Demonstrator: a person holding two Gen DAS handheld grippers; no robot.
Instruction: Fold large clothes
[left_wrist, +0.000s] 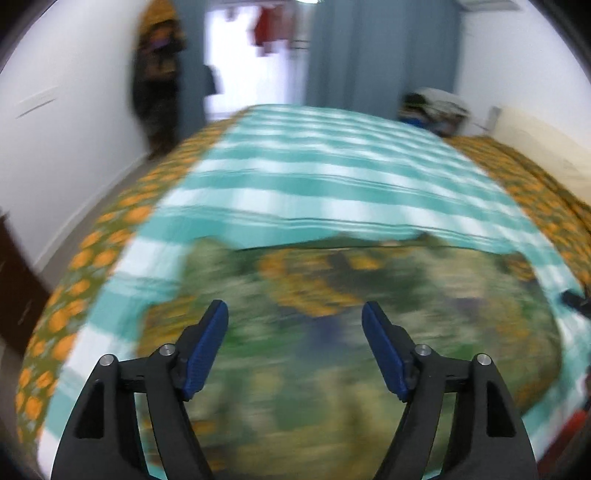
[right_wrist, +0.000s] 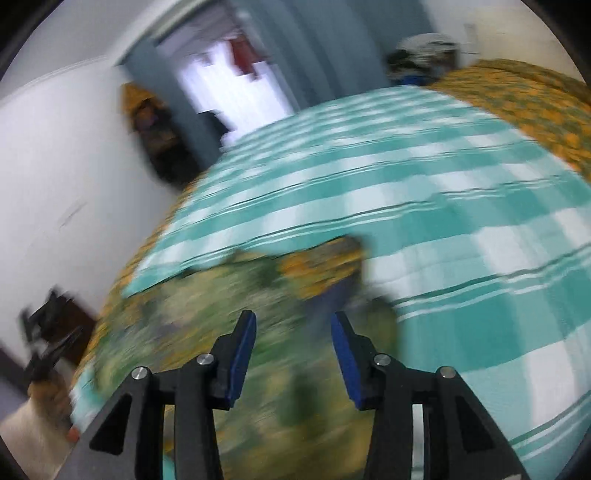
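Garment (left_wrist: 332, 350): a green floral piece with an orange-patterned yoke or neckline area (left_wrist: 314, 288), lying spread on the near part of the bed, on top of a teal-and-white checked sheet (left_wrist: 332, 177). Both views are heavily motion-blurred, so sleeves, hems and the exact outline cannot be resolved. The garment's far edge runs roughly parallel to the near edge of the bed; its long axis appears to run side to side across the bed, though blur makes this uncertain.

Left gripper (left_wrist: 294, 325): jaws wide apart, nothing between them, directly above the middle of the garment and pointing toward the far edge of the bed.

Right gripper (right_wrist: 293, 336): jaws parted, somewhat narrower than the left, nothing held. It sits over the garment's right portion; the garment extends from the jaws toward the left edge of the bed, and bare checked sheet lies to the right.

Judgement: neither gripper has a grasp yet. The left gripper is over the garment's centre, the right nearer its right edge, so each must reach an edge or corner before a fold can start.

Surroundings: an orange-flowered bedspread (left_wrist: 74, 295) shows beyond the sheet on both side edges; a blue curtain (left_wrist: 369, 48) hangs past the far end.
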